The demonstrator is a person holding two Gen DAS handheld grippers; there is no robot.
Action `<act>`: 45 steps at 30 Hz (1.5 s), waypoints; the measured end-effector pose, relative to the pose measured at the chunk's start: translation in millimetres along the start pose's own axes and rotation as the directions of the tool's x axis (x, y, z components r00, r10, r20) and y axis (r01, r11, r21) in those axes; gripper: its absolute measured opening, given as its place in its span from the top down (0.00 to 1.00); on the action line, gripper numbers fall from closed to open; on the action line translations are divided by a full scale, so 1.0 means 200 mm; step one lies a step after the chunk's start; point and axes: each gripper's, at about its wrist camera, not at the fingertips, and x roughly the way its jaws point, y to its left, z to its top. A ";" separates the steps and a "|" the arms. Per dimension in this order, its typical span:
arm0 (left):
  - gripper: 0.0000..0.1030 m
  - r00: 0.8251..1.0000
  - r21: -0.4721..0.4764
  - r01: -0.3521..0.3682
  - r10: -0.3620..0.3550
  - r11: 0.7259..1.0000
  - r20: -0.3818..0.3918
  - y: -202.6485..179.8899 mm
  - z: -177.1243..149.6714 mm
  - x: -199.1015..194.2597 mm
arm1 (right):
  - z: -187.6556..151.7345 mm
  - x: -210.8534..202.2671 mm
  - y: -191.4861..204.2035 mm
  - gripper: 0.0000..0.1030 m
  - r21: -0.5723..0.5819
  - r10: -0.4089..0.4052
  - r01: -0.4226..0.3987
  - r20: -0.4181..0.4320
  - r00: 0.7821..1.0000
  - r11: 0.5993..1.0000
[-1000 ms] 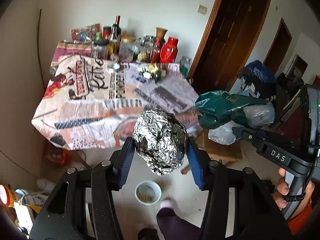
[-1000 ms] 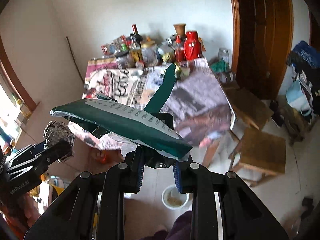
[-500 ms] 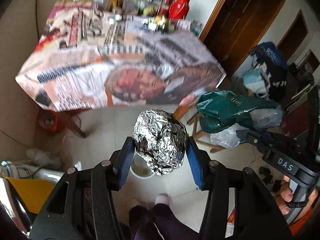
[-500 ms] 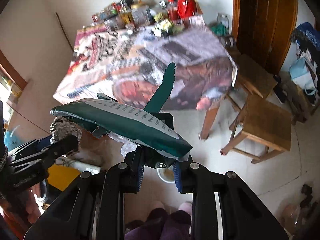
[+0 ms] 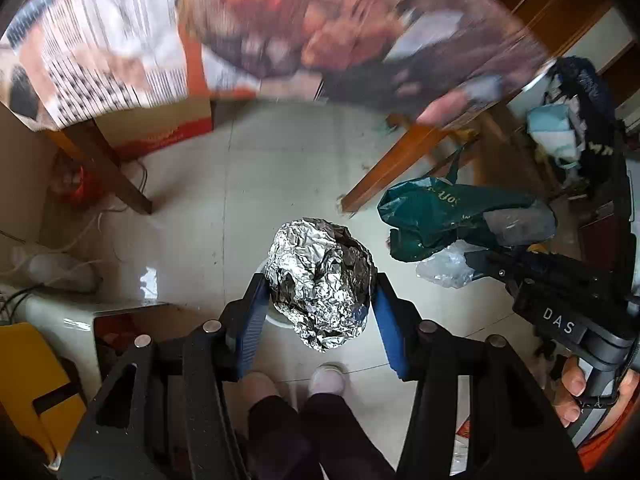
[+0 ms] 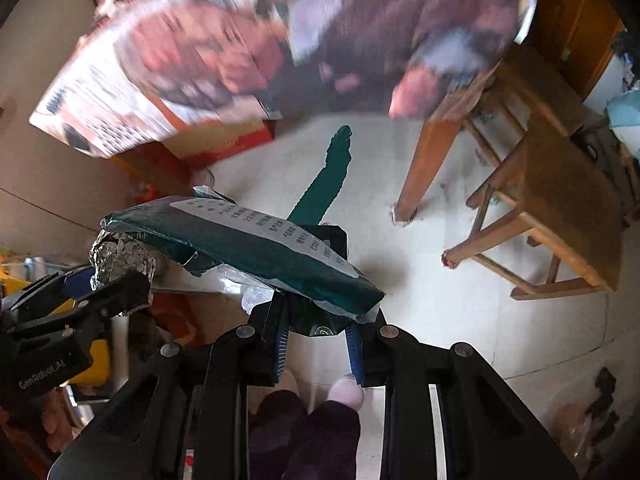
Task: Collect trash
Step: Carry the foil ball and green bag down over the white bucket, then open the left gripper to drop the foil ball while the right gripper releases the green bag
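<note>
My left gripper [image 5: 318, 300] is shut on a crumpled ball of aluminium foil [image 5: 320, 280], held in the air over the tiled floor. A white bowl's rim [image 5: 276, 320] peeks out under the ball. My right gripper [image 6: 316, 340] is shut on a dark green plastic bag [image 6: 248, 248] with clear plastic beneath it. The green bag [image 5: 452, 216] and the right gripper [image 5: 500, 268] also show at the right of the left wrist view. The foil ball [image 6: 120, 256] and left gripper [image 6: 92, 284] show at the left of the right wrist view.
The table with its printed newspaper cover [image 5: 160, 40] is above and in front, blurred, with wooden legs [image 5: 108, 168] [image 6: 428, 160]. A cardboard box [image 5: 160, 128] sits under it. A wooden stool [image 6: 552, 208] stands right. A yellow object [image 5: 32, 384] is at left. My feet [image 5: 328, 376] are below.
Both grippers have tilted downward, so the view swung from the tabletop to the floor under the table. The foil ball and green bag stay gripped.
</note>
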 end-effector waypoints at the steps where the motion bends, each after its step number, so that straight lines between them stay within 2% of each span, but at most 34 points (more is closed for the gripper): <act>1: 0.50 1.000 -0.003 -0.013 0.013 1.000 -0.013 0.03 -0.01 0.08 | -0.01 0.07 -0.01 0.78 0.001 0.001 -0.001 -0.011 1.000 1.000; 5: 0.50 0.998 -0.045 -0.025 0.022 0.999 -0.056 0.14 -0.07 0.33 | -0.04 0.33 -0.04 0.78 0.017 0.015 -0.015 -0.052 0.999 1.000; 12: 0.50 0.992 -0.101 -0.037 0.024 0.994 -0.123 0.30 -0.19 0.66 | -0.12 0.78 -0.06 0.75 0.057 0.043 -0.034 -0.151 0.988 0.998; 15: 0.50 0.989 -0.095 -0.049 0.035 0.994 -0.143 0.31 -0.22 0.76 | -0.14 0.91 -0.05 0.71 0.045 0.043 -0.036 -0.178 0.983 0.998; 19: 0.50 0.986 -0.098 -0.049 0.033 0.994 -0.165 0.34 -0.25 0.86 | -0.15 1.03 -0.07 0.66 0.057 0.112 -0.102 -0.229 0.967 0.993; 24: 0.50 0.984 -0.105 -0.042 0.023 0.994 -0.179 0.35 -0.24 0.92 | -0.16 1.05 -0.06 0.65 0.037 0.089 -0.083 -0.240 0.967 0.996; 30: 0.50 0.981 -0.093 0.001 -0.019 0.996 -0.195 0.28 -0.20 0.96 | -0.16 0.98 -0.10 0.64 0.050 0.071 -0.061 -0.227 0.971 0.997; 34: 0.47 0.968 -0.098 0.010 -0.035 0.995 -0.250 0.23 -0.16 1.00 | -0.14 0.94 -0.10 0.64 0.063 0.075 -0.063 -0.210 0.975 0.996; 39: 0.47 0.974 -0.088 0.020 -0.039 0.996 -0.225 0.18 -0.14 0.91 | -0.12 0.84 -0.12 0.64 0.084 0.088 -0.073 -0.182 0.979 0.994; 43: 0.47 0.978 -0.045 0.010 -0.019 0.999 -0.206 0.14 -0.10 0.80 | -0.08 0.74 -0.11 0.64 0.093 0.096 -0.083 -0.155 0.983 0.992; 45: 0.46 0.979 -0.025 0.026 -0.030 0.999 -0.200 0.11 -0.08 0.73 | -0.07 0.69 -0.11 0.64 0.097 0.101 -0.087 -0.143 0.985 0.991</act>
